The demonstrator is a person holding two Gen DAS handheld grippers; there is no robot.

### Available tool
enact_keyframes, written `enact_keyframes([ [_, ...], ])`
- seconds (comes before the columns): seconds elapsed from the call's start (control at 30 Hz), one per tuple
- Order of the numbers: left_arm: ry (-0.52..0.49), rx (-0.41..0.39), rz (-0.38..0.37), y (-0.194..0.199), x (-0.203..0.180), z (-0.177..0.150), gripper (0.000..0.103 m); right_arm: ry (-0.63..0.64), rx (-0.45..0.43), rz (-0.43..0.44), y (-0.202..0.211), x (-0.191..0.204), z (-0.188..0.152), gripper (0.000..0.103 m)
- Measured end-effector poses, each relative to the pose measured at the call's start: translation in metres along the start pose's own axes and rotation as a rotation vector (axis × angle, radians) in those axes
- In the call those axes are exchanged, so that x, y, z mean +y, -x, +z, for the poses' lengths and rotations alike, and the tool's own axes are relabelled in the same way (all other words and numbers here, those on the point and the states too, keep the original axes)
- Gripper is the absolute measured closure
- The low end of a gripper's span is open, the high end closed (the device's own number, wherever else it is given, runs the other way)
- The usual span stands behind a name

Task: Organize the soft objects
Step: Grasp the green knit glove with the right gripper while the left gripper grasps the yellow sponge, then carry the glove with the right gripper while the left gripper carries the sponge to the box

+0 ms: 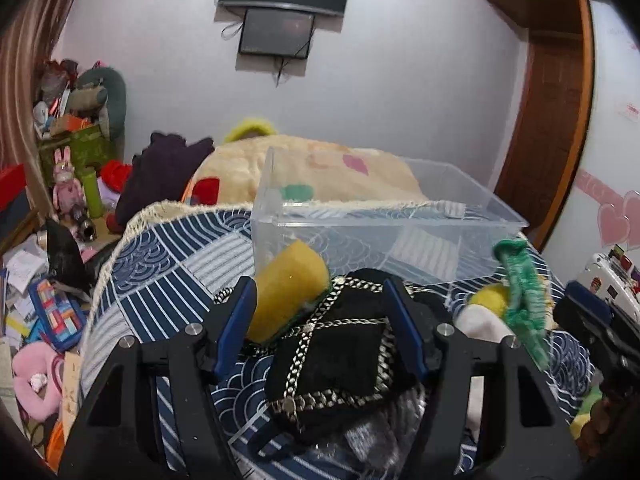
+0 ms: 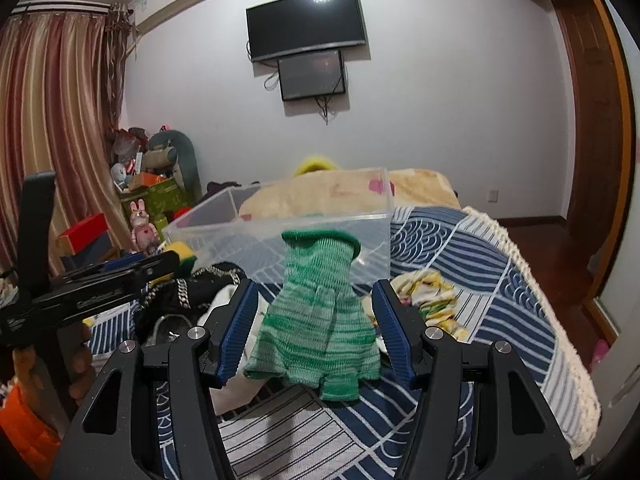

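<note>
Bed: a wide bed under a navy and white wave-patterned quilt (image 2: 472, 280) with a cream fringe fills the near scene; a cream plush blanket lies at its far end.

Bin: a clear rectangular plastic storage bin (image 1: 380, 216) sits on the quilt in the middle distance, open at the top. It looks almost bare inside.

Pile: soft things lie on the quilt just near of the bin. Largest is a black fabric pouch crossed with silver chain trim (image 1: 340, 344). A yellow sponge with a green scrub edge (image 1: 288, 292) leans against the bin's near wall, touching the pouch. To the right lies a crumpled yellow and white cloth (image 2: 430, 298).

Glove: a green and white knitted work glove (image 2: 316, 320) hangs above the quilt, cuff up, just short of the bin's near wall.

Right gripper (image 2: 316, 316): its blue-padded fingers stand spread either side of the glove. The contact is hidden, so whether it grips or the glove is dropping cannot be told.

Left gripper (image 1: 324, 324): fingers spread wide over the pouch and sponge, pinching nothing.

Risk: the glove is not yet over the bin; if unsupported, it would likely land on the quilt. The limp knit could also drape over the bin's rim. The left gripper may snag the chain.
</note>
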State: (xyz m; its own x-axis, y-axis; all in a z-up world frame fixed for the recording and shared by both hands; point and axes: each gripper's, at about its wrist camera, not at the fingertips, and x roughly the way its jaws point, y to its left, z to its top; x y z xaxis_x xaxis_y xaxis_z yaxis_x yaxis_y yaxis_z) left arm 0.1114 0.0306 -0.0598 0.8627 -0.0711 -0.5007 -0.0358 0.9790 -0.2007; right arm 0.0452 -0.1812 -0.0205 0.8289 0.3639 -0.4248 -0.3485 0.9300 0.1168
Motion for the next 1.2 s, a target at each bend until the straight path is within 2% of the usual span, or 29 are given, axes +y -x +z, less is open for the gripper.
enact_keyframes([
  [0.07,-0.018,0.022,0.029,-0.009,0.003,-0.001,0.038,-0.007,0.016,0.011,-0.004,0.000,-0.002,0.047],
  [0.23,-0.039,0.017,0.070,-0.011,0.001,-0.003,0.038,-0.024,0.059,0.002,-0.017,-0.001,-0.007,0.047],
  [0.3,-0.038,0.010,0.101,-0.011,0.002,-0.002,0.050,-0.029,0.069,0.004,-0.021,-0.001,-0.007,0.048],
  [0.33,-0.040,0.012,0.105,-0.011,0.004,-0.002,0.052,-0.028,0.069,0.003,-0.020,0.000,-0.007,0.050],
  [0.4,-0.030,0.016,0.114,-0.013,0.005,-0.002,0.064,-0.018,0.067,0.000,-0.020,0.001,-0.007,0.065],
  [0.57,-0.046,0.016,0.125,-0.012,0.007,-0.003,0.067,-0.011,0.067,0.011,-0.020,0.002,-0.007,0.076],
  [0.87,-0.053,-0.033,0.061,0.013,0.005,-0.003,0.073,-0.041,0.007,0.031,-0.005,-0.005,0.002,0.081],
  [1.2,-0.082,-0.113,-0.019,0.052,-0.008,0.020,0.073,-0.018,-0.029,0.019,-0.001,-0.004,0.029,0.081],
])
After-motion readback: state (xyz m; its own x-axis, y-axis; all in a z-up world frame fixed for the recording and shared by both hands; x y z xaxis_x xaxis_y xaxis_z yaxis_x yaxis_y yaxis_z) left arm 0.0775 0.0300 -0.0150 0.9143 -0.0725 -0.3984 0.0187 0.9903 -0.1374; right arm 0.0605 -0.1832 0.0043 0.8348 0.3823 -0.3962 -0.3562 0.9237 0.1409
